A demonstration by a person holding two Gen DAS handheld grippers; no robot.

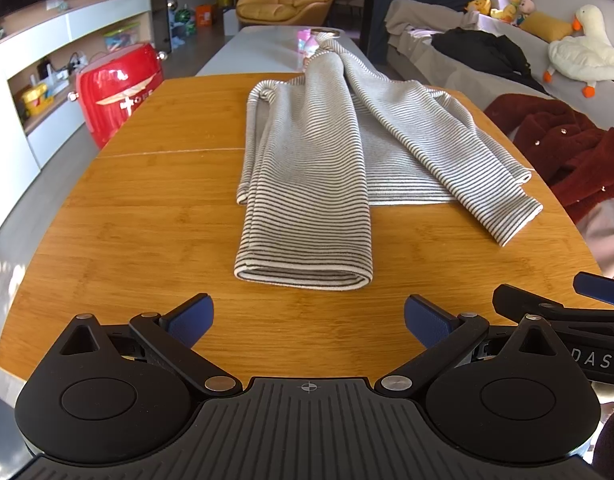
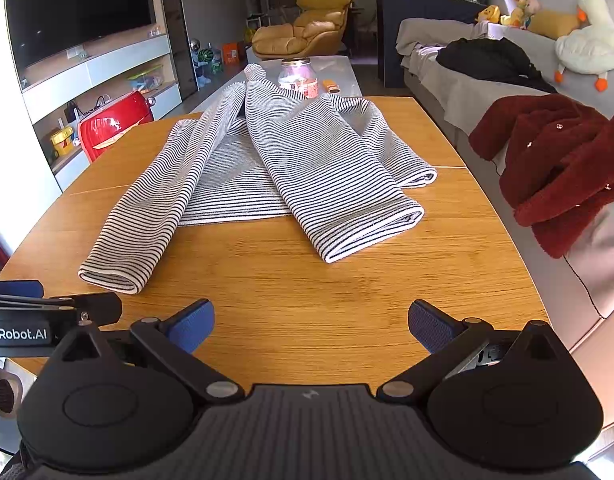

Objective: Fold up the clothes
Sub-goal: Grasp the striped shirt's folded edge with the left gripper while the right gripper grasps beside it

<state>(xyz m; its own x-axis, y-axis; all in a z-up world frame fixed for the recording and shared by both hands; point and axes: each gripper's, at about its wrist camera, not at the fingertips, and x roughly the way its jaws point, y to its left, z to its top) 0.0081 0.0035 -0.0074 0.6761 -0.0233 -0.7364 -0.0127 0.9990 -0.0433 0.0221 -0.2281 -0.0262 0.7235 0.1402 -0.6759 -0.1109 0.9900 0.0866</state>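
A grey-and-white striped garment (image 1: 307, 168) (image 2: 275, 160) lies on the wooden table (image 1: 139, 216) (image 2: 307, 300), both long sleeves laid toward me over its body. My left gripper (image 1: 309, 320) hovers open just short of the left sleeve's cuff (image 1: 303, 274), holding nothing. My right gripper (image 2: 311, 326) is open too, above bare wood in front of the right sleeve's cuff (image 2: 371, 236). Each gripper shows at the edge of the other's view: the right gripper (image 1: 567, 304), the left gripper (image 2: 47, 308).
A glass jar (image 2: 299, 76) stands on the grey table beyond the garment. A dark red coat (image 2: 559, 168) and a black garment (image 2: 487, 56) lie on the sofa to the right. A red case (image 1: 115, 88) stands left of the table.
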